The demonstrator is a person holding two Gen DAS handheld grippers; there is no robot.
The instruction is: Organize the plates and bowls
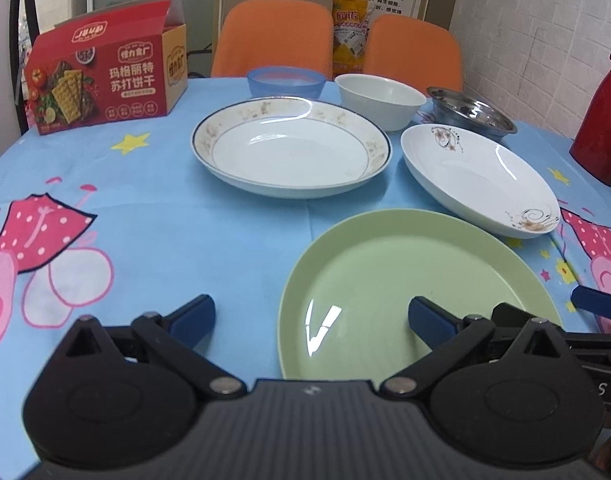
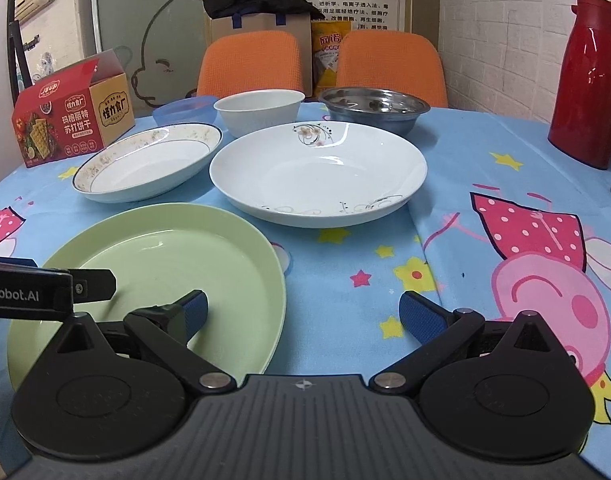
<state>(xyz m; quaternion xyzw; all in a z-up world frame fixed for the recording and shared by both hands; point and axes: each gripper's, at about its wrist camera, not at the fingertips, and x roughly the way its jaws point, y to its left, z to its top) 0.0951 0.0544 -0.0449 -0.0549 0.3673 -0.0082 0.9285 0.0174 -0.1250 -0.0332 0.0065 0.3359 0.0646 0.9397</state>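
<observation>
left tool (image 1: 311, 320): spread wide, empty, low over green plate (image 1: 405, 296)
right tool (image 2: 303, 316): wide too, empty, straddling green plate's right rim
other dishes: rimmed plate (image 1: 291, 146), floral plate (image 1: 479, 178) just behind green plate; blue bowl (image 1: 286, 82), white bowl (image 1: 379, 98), steel bowl (image 1: 471, 114) further behind
risk: tools crowd one plate, could clash; glossy rim may slip, skid on desk (image 1: 165, 208)

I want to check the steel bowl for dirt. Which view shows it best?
The right wrist view: the steel bowl sits fairly central, its whole rim and inside visible. In the left wrist view it is off to the side, partly hidden behind the flowered white plate.
</observation>
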